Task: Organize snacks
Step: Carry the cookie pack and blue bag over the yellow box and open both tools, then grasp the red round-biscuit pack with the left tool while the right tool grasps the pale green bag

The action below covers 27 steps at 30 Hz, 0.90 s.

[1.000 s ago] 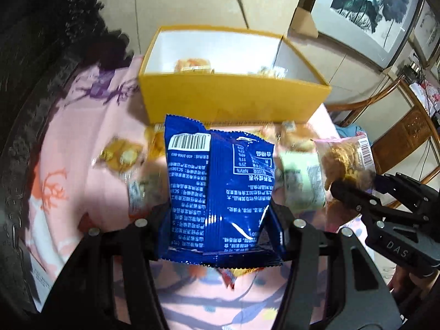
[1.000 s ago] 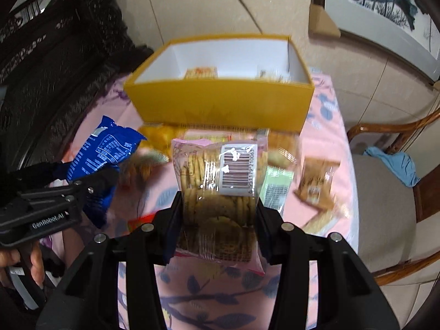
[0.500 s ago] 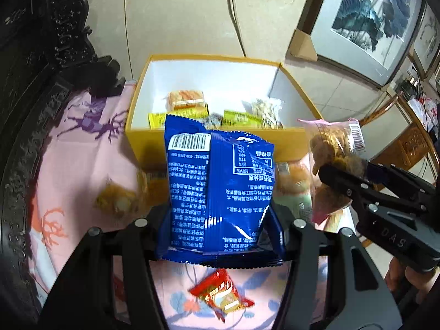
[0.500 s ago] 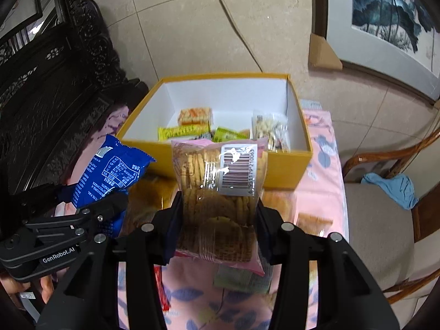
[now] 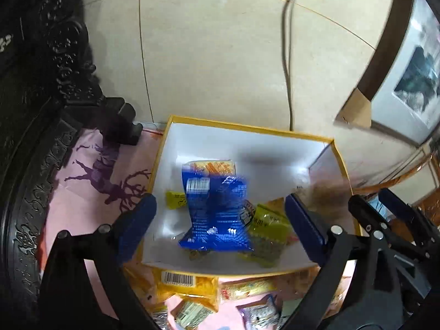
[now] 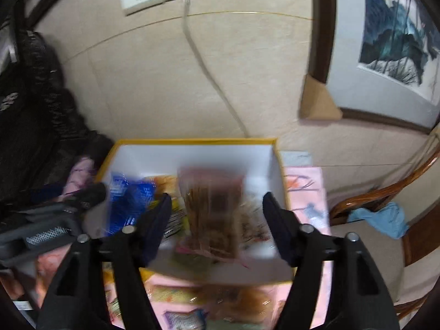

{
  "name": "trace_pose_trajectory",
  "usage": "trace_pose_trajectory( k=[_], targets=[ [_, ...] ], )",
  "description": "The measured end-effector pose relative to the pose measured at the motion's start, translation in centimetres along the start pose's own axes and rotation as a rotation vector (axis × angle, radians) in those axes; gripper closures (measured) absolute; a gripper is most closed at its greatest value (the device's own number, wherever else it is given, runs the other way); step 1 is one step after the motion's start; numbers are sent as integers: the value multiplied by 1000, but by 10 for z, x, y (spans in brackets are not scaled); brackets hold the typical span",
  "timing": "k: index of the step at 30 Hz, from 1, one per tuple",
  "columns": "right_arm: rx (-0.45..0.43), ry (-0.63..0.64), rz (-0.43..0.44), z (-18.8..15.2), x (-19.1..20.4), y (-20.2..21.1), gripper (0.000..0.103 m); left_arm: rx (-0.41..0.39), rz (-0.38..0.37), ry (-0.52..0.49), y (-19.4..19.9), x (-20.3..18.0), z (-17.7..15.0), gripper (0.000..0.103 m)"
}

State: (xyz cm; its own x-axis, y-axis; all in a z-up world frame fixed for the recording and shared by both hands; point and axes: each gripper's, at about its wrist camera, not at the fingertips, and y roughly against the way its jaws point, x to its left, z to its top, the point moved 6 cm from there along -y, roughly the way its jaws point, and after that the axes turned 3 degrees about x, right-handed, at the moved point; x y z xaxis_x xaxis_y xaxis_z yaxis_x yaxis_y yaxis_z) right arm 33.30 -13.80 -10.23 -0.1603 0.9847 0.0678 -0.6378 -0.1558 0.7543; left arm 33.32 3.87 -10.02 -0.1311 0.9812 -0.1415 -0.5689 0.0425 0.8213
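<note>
A yellow box (image 5: 249, 129) with white inner walls stands on the pink cloth; it also shows in the right wrist view (image 6: 195, 141). My left gripper (image 5: 220, 214) is open above the box, and the blue snack bag (image 5: 216, 214) is blurred between its fingers, loose inside the box. My right gripper (image 6: 217, 217) is open over the box, and the clear cookie pack (image 6: 213, 214) is blurred in the gap, free of the fingers. An orange packet (image 5: 213, 167), a yellow packet (image 5: 174, 199) and a green packet (image 5: 268, 227) lie in the box.
Several loose snack packets (image 5: 187, 283) lie on the pink cloth (image 5: 90, 189) in front of the box. Dark carved furniture (image 5: 35, 110) is at the left. A wooden chair with a blue cloth (image 6: 382, 217) is at the right. A tiled wall with a cable (image 6: 209, 77) rises behind.
Both grippers moved forward over the box and opened. The blue bag and the cookie pack left the fingers and are dropping into the box.
</note>
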Motion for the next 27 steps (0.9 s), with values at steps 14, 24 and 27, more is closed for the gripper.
trace_pose_trajectory(
  k=[14,24,27],
  targets=[
    [177,87,68,-136,-25,37,33,38,-2,-162,43,10,-124,7],
    [356,-83,54,-257,-34,7,33,240,0,-71,33,50,-276,7],
    [363,-99,56,-260,-31,-1,33,239,12,-74,36,53,-283,7]
  ],
)
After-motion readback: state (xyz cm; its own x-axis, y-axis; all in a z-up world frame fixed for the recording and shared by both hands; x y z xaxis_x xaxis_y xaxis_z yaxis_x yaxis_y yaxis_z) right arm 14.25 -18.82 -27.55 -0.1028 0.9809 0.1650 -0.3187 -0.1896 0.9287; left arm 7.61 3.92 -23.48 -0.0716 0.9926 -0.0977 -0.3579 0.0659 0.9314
